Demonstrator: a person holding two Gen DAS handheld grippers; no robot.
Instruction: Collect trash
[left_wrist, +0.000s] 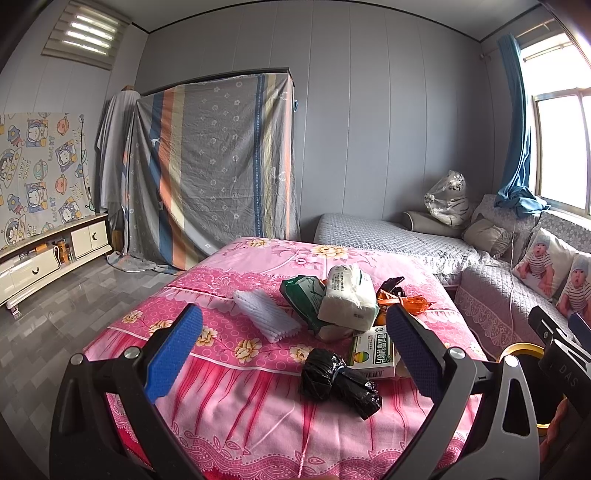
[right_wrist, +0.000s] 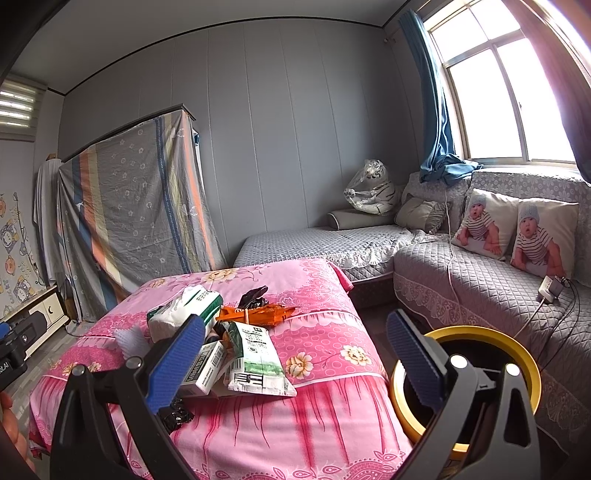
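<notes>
Trash lies on a table under a pink floral cloth. There is a roll of black bags, a green and white medicine box, a white tissue pack, a green wrapper, an orange wrapper and a white foam sleeve. My left gripper is open above the near table edge, with the black roll between its blue pads. My right gripper is open over the table's right part, above a green and white pack. A yellow-rimmed black bin stands right of the table.
A grey quilted sofa with baby-print cushions wraps around the right side under a window. A cabinet draped in striped sheet stands at the back. A white TV stand is on the left. Grey tiled floor lies left of the table.
</notes>
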